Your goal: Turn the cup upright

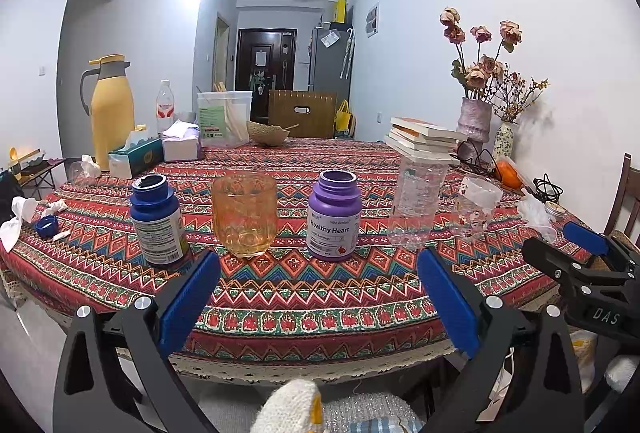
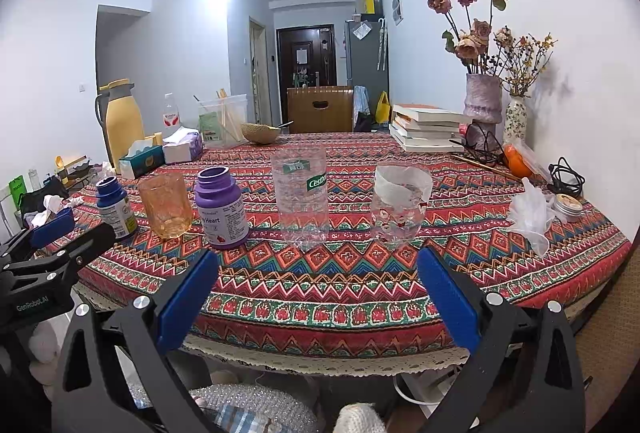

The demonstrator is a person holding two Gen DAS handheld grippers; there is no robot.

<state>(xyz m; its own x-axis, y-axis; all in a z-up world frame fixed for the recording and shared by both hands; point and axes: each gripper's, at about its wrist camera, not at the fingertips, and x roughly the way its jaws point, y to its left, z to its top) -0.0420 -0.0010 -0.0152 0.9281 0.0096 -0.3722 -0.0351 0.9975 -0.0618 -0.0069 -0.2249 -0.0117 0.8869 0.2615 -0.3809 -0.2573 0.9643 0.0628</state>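
An amber glass cup (image 1: 244,213) stands on the patterned tablecloth (image 1: 304,285), thick base down; it also shows in the right wrist view (image 2: 165,204). A clear cup with a red cartoon print (image 2: 400,207) stands near the right, also in the left wrist view (image 1: 476,207). My left gripper (image 1: 318,297) is open and empty, held off the table's near edge before the amber cup and purple bottle. My right gripper (image 2: 318,297) is open and empty, off the near edge before the clear bottle and printed cup.
A blue pill bottle (image 1: 158,219), a purple "Healthy Heart" bottle (image 1: 334,215) and a cut clear plastic bottle (image 2: 302,195) stand in the same row. A yellow jug (image 1: 110,109), tissue boxes, books (image 2: 426,127), vases with dried flowers and a crumpled plastic glove (image 2: 530,215) stand further back.
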